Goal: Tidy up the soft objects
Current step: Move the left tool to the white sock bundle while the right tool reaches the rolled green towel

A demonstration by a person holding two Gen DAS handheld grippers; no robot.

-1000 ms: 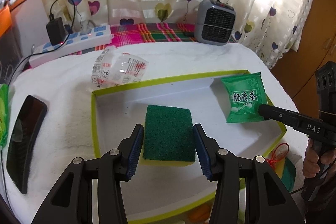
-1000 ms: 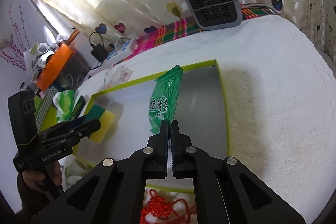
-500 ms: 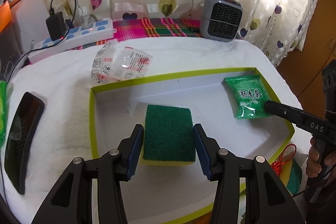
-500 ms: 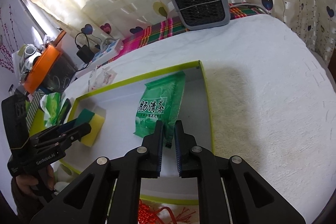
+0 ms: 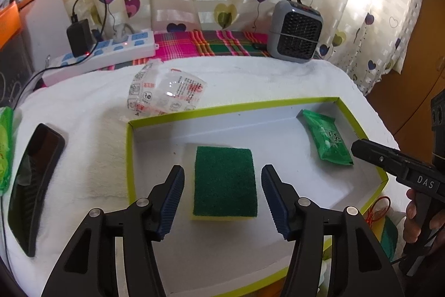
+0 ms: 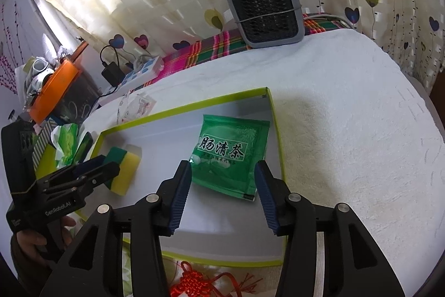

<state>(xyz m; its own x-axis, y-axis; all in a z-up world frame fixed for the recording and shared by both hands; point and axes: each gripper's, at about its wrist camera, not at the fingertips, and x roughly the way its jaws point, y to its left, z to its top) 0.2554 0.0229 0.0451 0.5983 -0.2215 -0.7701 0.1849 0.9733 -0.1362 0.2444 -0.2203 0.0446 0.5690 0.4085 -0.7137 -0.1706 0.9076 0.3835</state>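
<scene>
Both releases under way: sponge (image 5: pixel 224 181) and green tea sachet (image 6: pixel 232 155) lie flat in the box (image 5: pixel 222 109), left gripper (image 5: pixel 222 198) and right gripper (image 6: pixel 224 192) opening, pads clear, holding nothing; clear packet (image 5: pixel 167 93) outside, probably left.

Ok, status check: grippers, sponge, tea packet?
Left gripper opening, sponge loose between its jaws. Right gripper opening, green packet flat in tray. Nothing in the way.

In the tray (image 5: pixel 172 117), the sponge (image 5: pixel 224 181) lies left of the tea packet (image 5: pixel 328 139); a heater (image 5: pixel 296 29) stands behind.
</scene>
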